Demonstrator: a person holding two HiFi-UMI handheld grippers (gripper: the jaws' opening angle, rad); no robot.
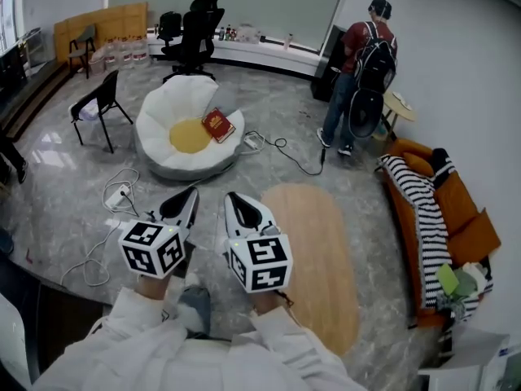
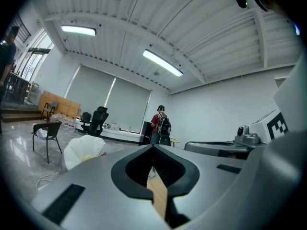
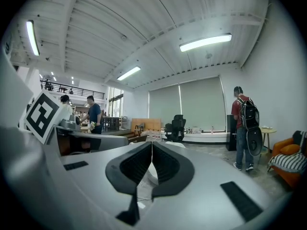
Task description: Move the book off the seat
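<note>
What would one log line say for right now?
stage: book not yet moved | book: red, lying on white seat | left tool: shut, empty | right tool: shut, empty

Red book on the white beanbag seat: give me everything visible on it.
The red rectangular book is closed, cover up, with a small gold mark in the middle that is too small to read. A pale strip of page edges shows along its lower right side. It lies turned diagonally on the right part of the white petal-shaped beanbag seat, right beside the seat's round yellow centre. Whether it overlaps that centre is unclear. Only the seat touches it.
</note>
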